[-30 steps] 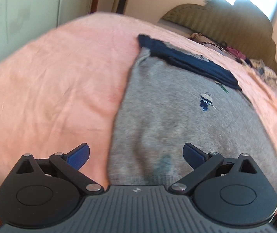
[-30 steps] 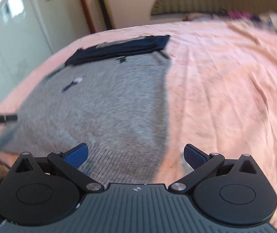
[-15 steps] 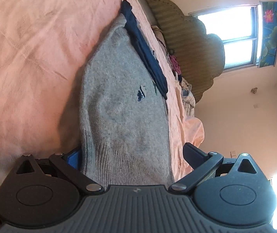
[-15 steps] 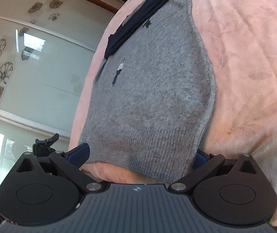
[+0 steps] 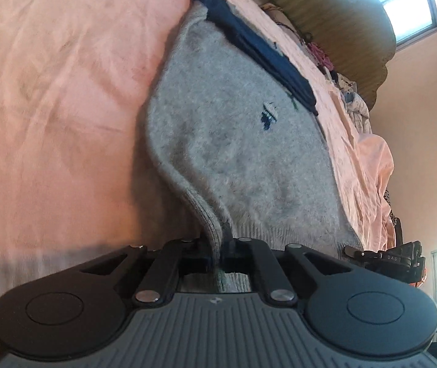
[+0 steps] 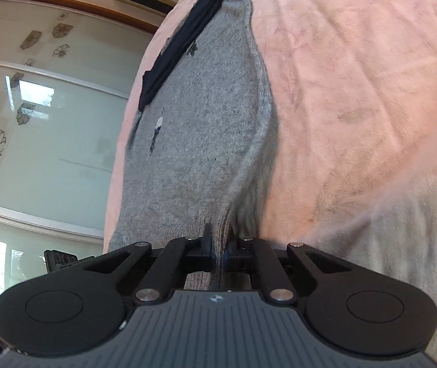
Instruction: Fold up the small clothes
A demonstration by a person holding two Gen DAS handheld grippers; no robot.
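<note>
Both grippers just clamped near ribbed hem of grey sweater: left gripper pinches left corner, right gripper right corner; pink bedsheet beneath.

A pink bedsheet, a padded headboard, perhaps jumbled clothes beside it.

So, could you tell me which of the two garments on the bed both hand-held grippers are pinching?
The grey knitted sweater: each hand-held gripper is shut on its ribbed hem. The navy garment lies untouched at its far end.
</note>
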